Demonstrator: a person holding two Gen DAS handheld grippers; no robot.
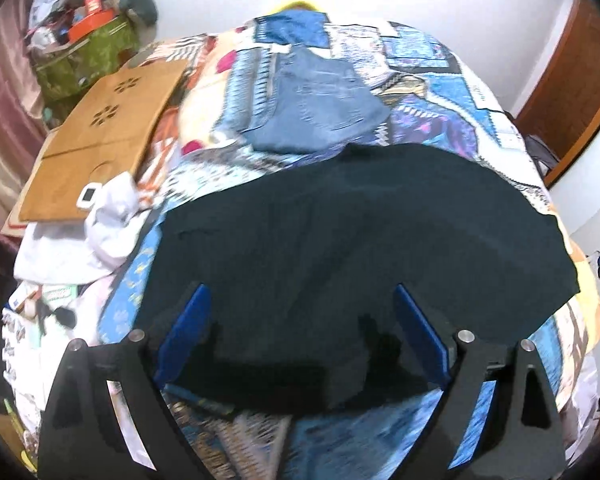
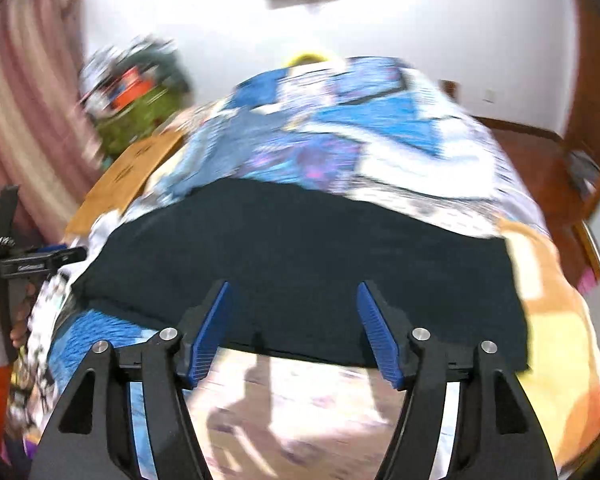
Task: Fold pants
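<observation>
Black pants lie spread flat across a patterned blue bedspread; they also show in the right wrist view. My left gripper is open, blue pads wide apart, hovering over the near edge of the pants and holding nothing. My right gripper is open too, its blue pads apart above the near hem, empty. The left gripper's body shows at the left edge of the right wrist view, in a hand. The right wrist view is motion-blurred.
Folded blue jeans lie on the bed beyond the black pants. A brown cardboard sheet and white cloth sit at the bed's left. A green cluttered bag stands by the pink curtain. A wooden door is at right.
</observation>
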